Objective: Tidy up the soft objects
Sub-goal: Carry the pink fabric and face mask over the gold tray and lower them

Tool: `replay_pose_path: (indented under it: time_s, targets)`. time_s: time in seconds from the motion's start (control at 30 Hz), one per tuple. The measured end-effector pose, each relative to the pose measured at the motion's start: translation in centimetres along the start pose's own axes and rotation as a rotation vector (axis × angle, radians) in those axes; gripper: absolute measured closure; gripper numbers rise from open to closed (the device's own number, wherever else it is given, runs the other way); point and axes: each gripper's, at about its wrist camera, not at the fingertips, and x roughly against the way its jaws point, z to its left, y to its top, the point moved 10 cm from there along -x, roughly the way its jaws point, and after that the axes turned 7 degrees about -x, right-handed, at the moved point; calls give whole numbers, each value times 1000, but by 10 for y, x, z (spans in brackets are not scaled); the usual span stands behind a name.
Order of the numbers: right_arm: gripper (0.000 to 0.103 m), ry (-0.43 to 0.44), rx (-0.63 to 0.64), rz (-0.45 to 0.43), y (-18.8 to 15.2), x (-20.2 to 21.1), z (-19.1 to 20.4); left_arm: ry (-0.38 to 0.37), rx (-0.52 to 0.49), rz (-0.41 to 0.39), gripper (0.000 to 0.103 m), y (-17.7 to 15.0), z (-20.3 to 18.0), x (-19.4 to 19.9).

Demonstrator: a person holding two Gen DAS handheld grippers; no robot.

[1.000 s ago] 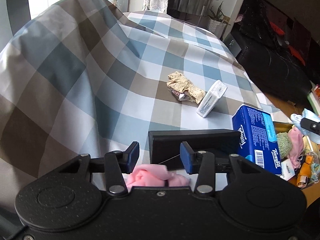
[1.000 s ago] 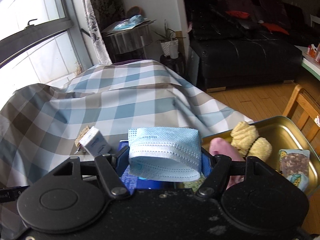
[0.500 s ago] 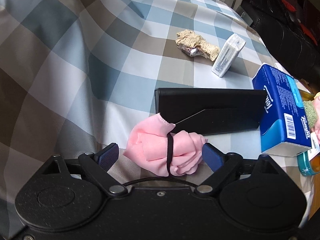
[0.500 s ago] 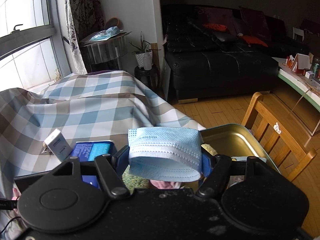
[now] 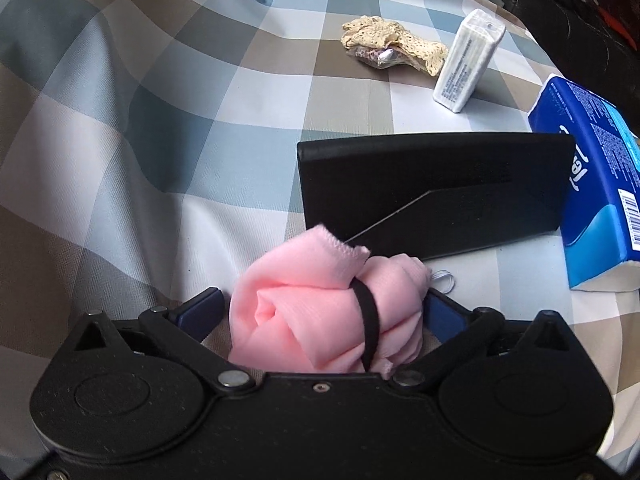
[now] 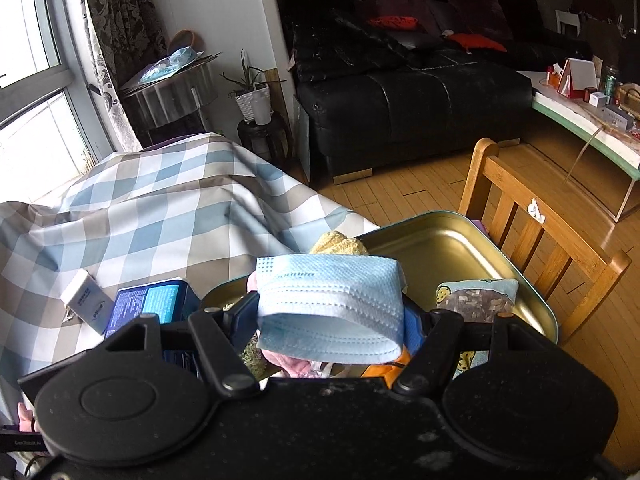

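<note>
Checked cloth [image 5: 168,128]: fills left-wrist view.
Tin tray [image 6: 452,240]: right-wrist view, centre right.
Left gripper [image 5: 320,312]: jaws opening, pink bundle [image 5: 320,320] loose between them, lower centre.
Right gripper [image 6: 328,320]: clamped on blue mask [image 6: 328,300], centre.

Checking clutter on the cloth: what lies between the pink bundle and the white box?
In the left wrist view, a black case lies between the pink bundle and the white box.
</note>
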Motion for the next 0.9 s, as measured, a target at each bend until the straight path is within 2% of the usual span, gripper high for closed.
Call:
replay_pose_path:
  time_s: [0.1,0.2,0.3,0.33,0.5,0.6,0.67,0.77,0.9]
  targets:
    - [34,-1,14,-11,1,2,2,15,0,5,3,0,0,0]
    - [34,6,12,-19,3,6,0,-2,14,5,9,-1,0,3]
    - [34,14,0,-25,5,9,-2,-11,14,12,40,0,-1,12]
    - [34,17,-5,-26,6,10,-3,-19,18,18,42,0,-2,15]
    - [34,-19,26,-88,19,20,-13,-130,85,41,44,9,-6,33]
    - [34,-65,30,-130,29,24,-30,-152,85,12,44,29,-10,52]
    - [34,-84,-14,-132,34,23,-46,-164,68,-14,44,45,-15,68]
    - [34,-102,-115,-127,38,20,-70,-190,18,-41,44,77,-30,94]
    - [34,-121,-234,-111,38,12,-93,-179,-154,-30,44,111,-68,124]
